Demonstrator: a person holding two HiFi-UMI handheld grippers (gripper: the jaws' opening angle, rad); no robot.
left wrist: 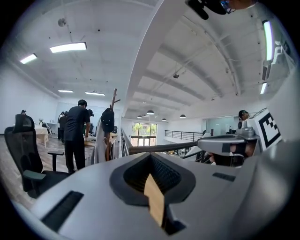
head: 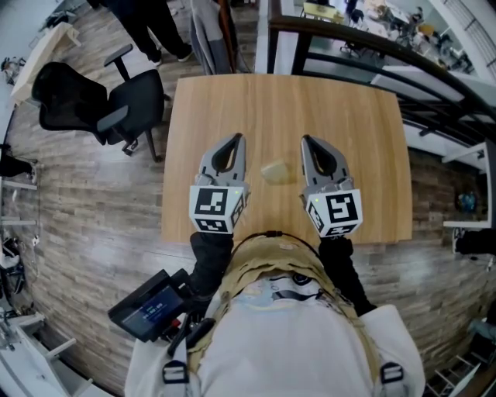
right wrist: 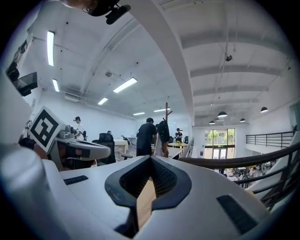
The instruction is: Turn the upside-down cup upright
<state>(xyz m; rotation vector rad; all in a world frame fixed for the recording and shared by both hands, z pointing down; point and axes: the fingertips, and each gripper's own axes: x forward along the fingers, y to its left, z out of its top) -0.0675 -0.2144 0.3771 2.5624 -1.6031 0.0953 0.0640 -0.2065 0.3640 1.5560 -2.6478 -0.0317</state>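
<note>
A small pale yellowish cup (head: 273, 171) sits on the wooden table (head: 287, 101), near its front edge. From this height I cannot tell which way up it is. My left gripper (head: 235, 139) and right gripper (head: 308, 140) are raised well above the table, side by side, with the cup showing between them far below. Both have their jaws closed together with nothing in them. The left gripper view has its gripper (left wrist: 150, 157) pointing level across the room, and the right gripper view shows the same for its gripper (right wrist: 150, 159). Neither view shows the cup or the table.
A black office chair (head: 116, 105) stands left of the table. A person (head: 147, 23) stands beyond the far left corner. A dark railing (head: 372, 39) runs behind the table on the right. More people and desks are far off in the gripper views.
</note>
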